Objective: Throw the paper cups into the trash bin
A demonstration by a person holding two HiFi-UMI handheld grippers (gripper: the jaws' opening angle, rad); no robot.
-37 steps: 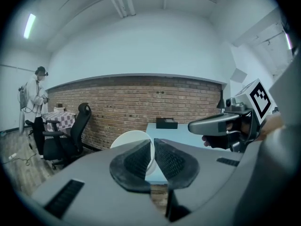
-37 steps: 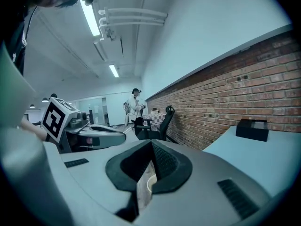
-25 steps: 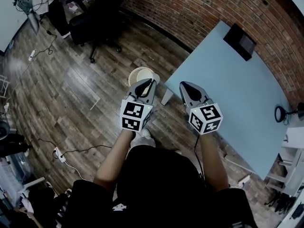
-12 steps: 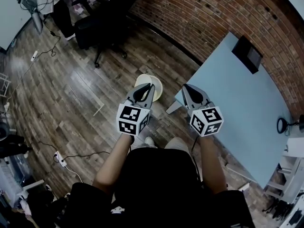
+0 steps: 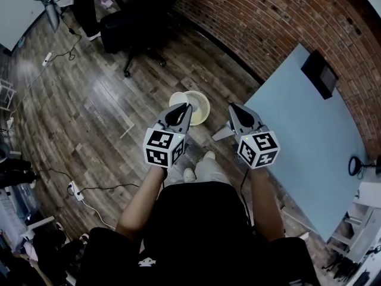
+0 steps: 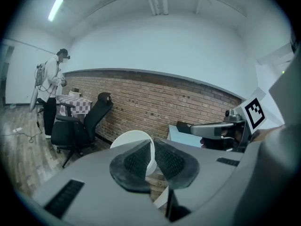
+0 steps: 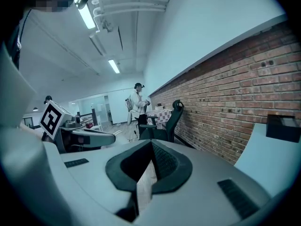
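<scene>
A white paper cup (image 5: 177, 99) is held by its rim in my left gripper (image 5: 181, 109), which is shut on it. In the left gripper view the cup's (image 6: 128, 144) wall is pinched between the dark pads (image 6: 137, 160) of my left gripper (image 6: 151, 149). A white ribbed trash bin (image 5: 200, 106) stands on the wooden floor just right of and below the cup. My right gripper (image 5: 233, 109) hovers beside the bin near the table's corner. Seen from the right gripper view, that right gripper (image 7: 151, 146) is shut with nothing in it.
A light blue table (image 5: 309, 130) fills the right side, with a black box (image 5: 324, 75) on it by the brick wall (image 5: 268, 22). A black office chair (image 5: 134, 34) stands ahead. Cables and a power strip (image 5: 74, 190) lie at left. A person (image 6: 51, 79) stands far off.
The view has advanced over the floor toward the wall. The ribbed trash bin has come into sight beside the held cup. Both grippers keep the same pose and grip.
</scene>
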